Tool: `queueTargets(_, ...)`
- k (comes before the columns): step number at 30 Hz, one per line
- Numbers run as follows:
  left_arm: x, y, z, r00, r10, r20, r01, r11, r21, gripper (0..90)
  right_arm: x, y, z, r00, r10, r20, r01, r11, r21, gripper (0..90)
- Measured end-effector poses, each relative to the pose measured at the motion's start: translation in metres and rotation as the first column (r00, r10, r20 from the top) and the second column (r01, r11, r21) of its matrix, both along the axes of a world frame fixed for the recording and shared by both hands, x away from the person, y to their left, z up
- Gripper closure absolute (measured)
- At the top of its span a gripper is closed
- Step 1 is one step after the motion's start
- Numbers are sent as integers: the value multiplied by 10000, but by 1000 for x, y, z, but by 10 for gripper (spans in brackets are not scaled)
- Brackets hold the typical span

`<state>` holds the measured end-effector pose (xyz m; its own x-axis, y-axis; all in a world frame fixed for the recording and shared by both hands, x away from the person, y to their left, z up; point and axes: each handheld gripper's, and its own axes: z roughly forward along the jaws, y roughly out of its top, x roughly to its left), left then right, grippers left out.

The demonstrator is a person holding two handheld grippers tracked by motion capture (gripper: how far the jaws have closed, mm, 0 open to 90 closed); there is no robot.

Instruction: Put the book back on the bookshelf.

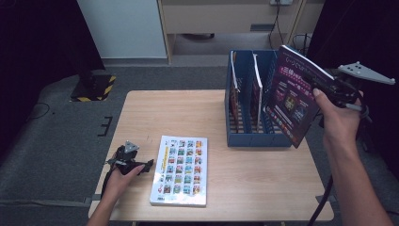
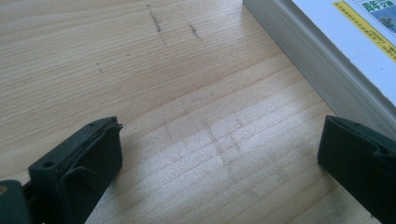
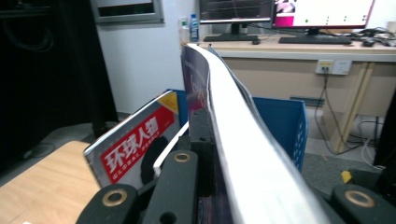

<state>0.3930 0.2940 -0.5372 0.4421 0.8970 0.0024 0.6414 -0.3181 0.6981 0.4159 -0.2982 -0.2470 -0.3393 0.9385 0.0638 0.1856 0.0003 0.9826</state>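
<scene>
Holding dark magazine (image 1: 292, 96) clamped in right fingers (image 3: 205, 140), tilted at 3 o'clock of blue file rack (image 1: 256, 139). Left fingers (image 2: 219, 158) open, empty on tabletop (image 1: 254, 174). Risk: floppy cover snagging divider, missing slot.

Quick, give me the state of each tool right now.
Left tool: open, holding nothing, low over the table beside the white book.
Right tool: shut on the dark magazine, held up by the blue file rack.
</scene>
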Motion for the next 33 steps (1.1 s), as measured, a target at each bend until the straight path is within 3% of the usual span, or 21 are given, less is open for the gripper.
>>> queueTargets(10,1,-1,0,10000,-32,-10,32,10000,18,0,28,16,0,9979,-646,54,648,9975,-268,841)
queueTargets(16,1,-1,0,10000,-5,8,5,10000,-25,0,42,24,-4,9939,-1092,152,1092,9940,18,841)
queueTargets(33,1,-1,0,10000,-23,21,23,10000,-1,0,65,43,-12,9879,-1536,197,1535,9881,59,840)
